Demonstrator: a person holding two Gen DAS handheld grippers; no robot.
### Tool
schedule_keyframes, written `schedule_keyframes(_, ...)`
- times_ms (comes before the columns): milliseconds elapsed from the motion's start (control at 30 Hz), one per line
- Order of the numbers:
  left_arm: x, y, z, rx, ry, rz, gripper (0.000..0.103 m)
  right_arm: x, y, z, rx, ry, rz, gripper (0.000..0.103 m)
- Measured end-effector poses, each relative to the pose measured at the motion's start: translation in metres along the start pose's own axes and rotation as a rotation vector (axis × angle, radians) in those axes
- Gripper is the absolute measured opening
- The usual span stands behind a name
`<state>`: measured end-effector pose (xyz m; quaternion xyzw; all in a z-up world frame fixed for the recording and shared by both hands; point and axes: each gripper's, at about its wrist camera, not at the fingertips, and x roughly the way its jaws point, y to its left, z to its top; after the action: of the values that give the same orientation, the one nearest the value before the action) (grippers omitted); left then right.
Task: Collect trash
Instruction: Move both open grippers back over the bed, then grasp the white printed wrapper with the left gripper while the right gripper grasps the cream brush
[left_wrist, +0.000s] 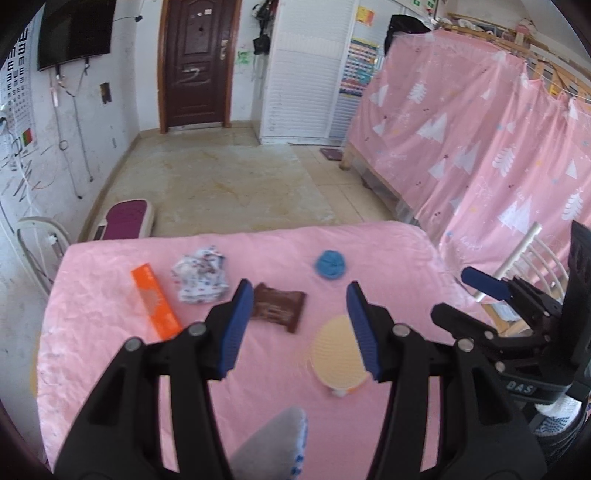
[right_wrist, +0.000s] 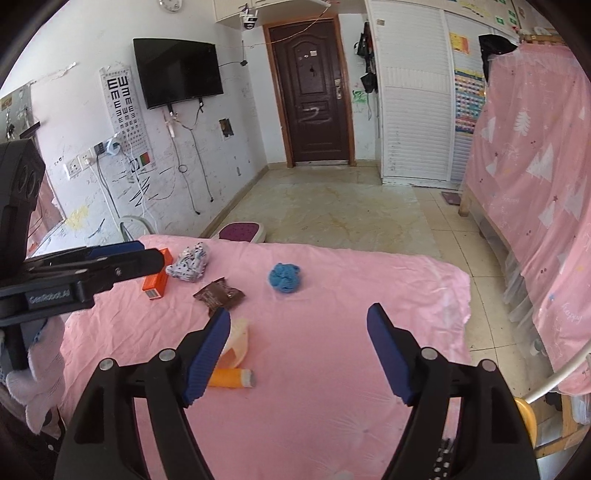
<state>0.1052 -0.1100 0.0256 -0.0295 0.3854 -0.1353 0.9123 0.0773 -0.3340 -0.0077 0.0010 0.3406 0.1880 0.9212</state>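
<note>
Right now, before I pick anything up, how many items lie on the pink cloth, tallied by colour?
Orange flat carton: 1
White patterned crumpled wrapper: 1
Brown foil snack packet: 1
Blue crumpled ball: 1
Pale yellow round cup: 1
Total: 5

Yellow dustpan (right_wrist: 236, 341) half behind a blue finger (right_wrist: 207, 354) — outline unclear

We are seeing a pink cloth (left_wrist: 110, 325) covering the tabletop, an orange box (left_wrist: 155, 301), a brown wrapper (left_wrist: 279, 308), a blue crumpled ball (left_wrist: 330, 264), a white wad with dark speckles (left_wrist: 201, 277), a pale yellow cup (left_wrist: 336, 352), and blue pads on black hand-held grippers.
</note>
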Motion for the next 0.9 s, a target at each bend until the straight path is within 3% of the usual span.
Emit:
schedule_keyframes(300, 0.024, 0.037, 0.014, 0.017, 0.050, 0.071, 0.050, 0.028, 0.025, -0.002, -0.029, 0.058, 0.059, 0.067)
schedule_keyframes(400, 0.037, 0.046, 0.021, 0.026, 0.075, 0.086, 0.059, 0.037, 0.033, -0.006, -0.036, 0.079, 0.078, 0.067)
schedule_keyframes(700, 0.081, 0.068, 0.030, 0.021, 0.159, 0.113, 0.060, 0.070, 0.047, -0.013, -0.055, 0.152, 0.108, 0.067)
schedule_keyframes(767, 0.093, 0.072, 0.030, 0.017, 0.179, 0.119, 0.069, 0.076, 0.050, -0.014, -0.057, 0.168, 0.112, 0.067)
schedule_keyframes(900, 0.109, 0.075, 0.030, 0.008, 0.209, 0.125, 0.071, 0.089, 0.055, -0.016, -0.075, 0.201, 0.115, 0.067)
